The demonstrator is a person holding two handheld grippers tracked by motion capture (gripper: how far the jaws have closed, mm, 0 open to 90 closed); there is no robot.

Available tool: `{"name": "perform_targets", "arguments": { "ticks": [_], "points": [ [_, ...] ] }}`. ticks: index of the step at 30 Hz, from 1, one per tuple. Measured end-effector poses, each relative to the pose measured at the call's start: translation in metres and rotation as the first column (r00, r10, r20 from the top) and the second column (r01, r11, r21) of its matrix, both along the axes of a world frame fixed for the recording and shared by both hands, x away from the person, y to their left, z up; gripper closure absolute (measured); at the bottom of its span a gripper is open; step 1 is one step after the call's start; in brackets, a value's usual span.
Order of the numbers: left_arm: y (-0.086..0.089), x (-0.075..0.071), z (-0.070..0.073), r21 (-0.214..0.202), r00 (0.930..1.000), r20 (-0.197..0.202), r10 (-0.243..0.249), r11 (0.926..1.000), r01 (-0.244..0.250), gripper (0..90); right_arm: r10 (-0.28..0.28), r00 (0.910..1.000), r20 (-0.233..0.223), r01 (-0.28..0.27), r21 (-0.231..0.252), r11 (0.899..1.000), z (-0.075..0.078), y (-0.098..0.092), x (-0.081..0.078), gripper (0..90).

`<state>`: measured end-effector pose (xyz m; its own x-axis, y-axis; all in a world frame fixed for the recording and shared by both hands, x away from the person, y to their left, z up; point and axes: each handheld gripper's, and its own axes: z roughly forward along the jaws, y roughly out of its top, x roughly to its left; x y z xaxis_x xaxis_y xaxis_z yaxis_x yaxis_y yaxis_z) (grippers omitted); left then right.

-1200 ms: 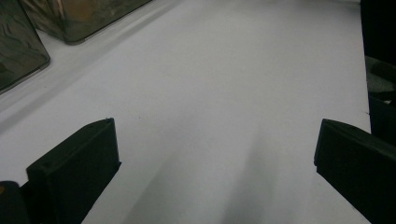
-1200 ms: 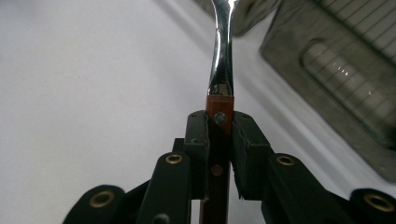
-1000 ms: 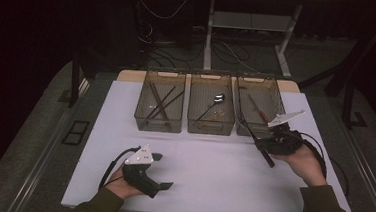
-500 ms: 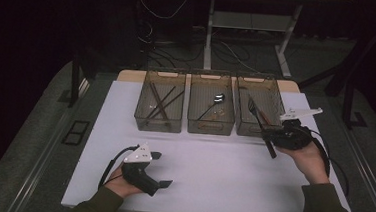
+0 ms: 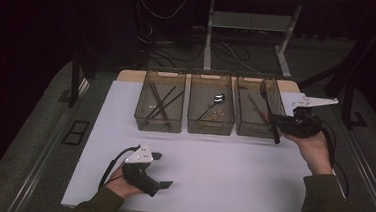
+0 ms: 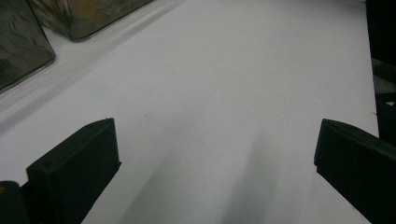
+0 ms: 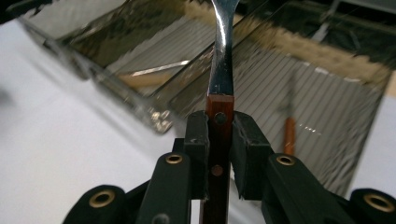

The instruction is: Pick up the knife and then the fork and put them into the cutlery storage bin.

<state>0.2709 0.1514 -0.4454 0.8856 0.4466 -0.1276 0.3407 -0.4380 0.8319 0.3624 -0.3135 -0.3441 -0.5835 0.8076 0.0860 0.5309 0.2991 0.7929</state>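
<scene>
A: While the right hand-held gripper point(image 5: 276, 123) hangs at the near right corner of the right bin point(image 5: 256, 109), what is it clamped on?

B: A piece of cutlery point(image 7: 220, 84) with a reddish wooden handle and a metal neck — the jaws are clenched on the riveted handle. In the right gripper view the metal part rises over the bin; its tip is cut off, so I cannot tell what kind it is.

A: And in the high view?

B: The dark handle end slants down past the bin's front wall, above the white counter point(image 5: 222, 163).

A: The left hand-held gripper point(image 5: 164, 170)?

B: Released — jaws wide apart with nothing between them, low over the counter near its front edge, well apart from the bins.

A: The other bins?

B: The middle bin point(image 5: 211, 109) holds a spoon point(image 5: 215, 101); the left bin point(image 5: 160, 106) holds dark sticks point(image 5: 160, 102).
</scene>
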Motion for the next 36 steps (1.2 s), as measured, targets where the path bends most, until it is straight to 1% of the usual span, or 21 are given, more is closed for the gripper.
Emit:
{"name": "perform_targets", "arguments": {
  "ticks": [6, 9, 13, 18, 20, 22, 24, 26, 27, 30, 33, 36],
  "points": [
    [0.0, 0.0, 0.001, 0.002, 1.0, 0.003, -0.003, 1.0, 0.003, 0.0, -0.063, 0.9969, 0.047, 0.062, 0.016, 0.998, 0.016, -0.004, 0.017, 77.4],
    [0.0, 0.0, 0.0, 0.001, 1.0, 0.002, -0.005, 1.0, 0.005, 0.0, -0.093, 0.9942, 0.054, 0.092, 0.019, 0.996, 0.02, -0.005, 0.027, 77.4],
    [0.0, -0.001, 0.001, -0.002, 1.0, 0.003, -0.005, 1.0, 0.005, 0.0, -0.138, 0.989, 0.053, 0.137, 0.024, 0.99, 0.019, -0.004, 0.042, 77.4],
    [0.0, -0.001, 0.001, -0.003, 1.0, 0.005, -0.008, 1.0, 0.008, 0.0, -0.173, 0.9843, 0.036, 0.172, 0.03, 0.985, 0.01, -0.003, 0.059, 77.4],
    [0.0, -0.001, 0.001, -0.01, 1.0, 0.005, -0.007, 0.9999, 0.007, 0.0, -0.187, 0.9819, 0.027, 0.187, 0.027, 0.982, 0.004, -0.001, 0.064, 77.4],
    [0.0, -0.001, 0.001, -0.008, 1.0, 0.005, -0.008, 0.9999, 0.008, 0.0, -0.203, 0.9789, 0.019, 0.203, 0.014, 0.979, -0.002, 0.0, 0.068, 77.4],
    [0.0, -0.001, 0.001, -0.01, 1.0, 0.004, -0.008, 0.9999, 0.008, 0.0, -0.21, 0.9777, -0.002, 0.21, 0.014, 0.978, -0.009, 0.0, 0.073, 77.4],
    [0.0, -0.002, 0.001, -0.01, 1.0, 0.004, -0.009, 0.9999, 0.009, 0.0, -0.215, 0.9765, -0.015, 0.215, 0.005, 0.977, -0.015, 0.001, 0.076, 77.3],
    [0.0, -0.002, 0.002, -0.009, 0.9999, 0.005, -0.01, 0.9999, 0.01, 0.0, -0.214, 0.9763, -0.03, 0.214, 0.0, 0.977, -0.019, 0.002, 0.078, 77.3],
    [0.0, -0.002, 0.002, -0.01, 0.9999, 0.005, -0.012, 0.9999, 0.012, 0.0, -0.22, 0.9738, -0.057, 0.219, -0.031, 0.975, -0.027, 0.005, 0.082, 77.3],
    [0.0, -0.002, 0.002, -0.01, 0.9999, 0.005, -0.012, 0.9999, 0.012, 0.0, -0.222, 0.9723, -0.071, 0.22, -0.046, 0.975, -0.033, 0.007, 0.083, 77.3],
    [0.0, -0.002, 0.002, -0.009, 0.9999, 0.006, -0.013, 0.9999, 0.013, 0.0, -0.222, 0.971, -0.088, 0.216, -0.072, 0.974, -0.038, 0.009, 0.085, 77.3]
  ]
}}
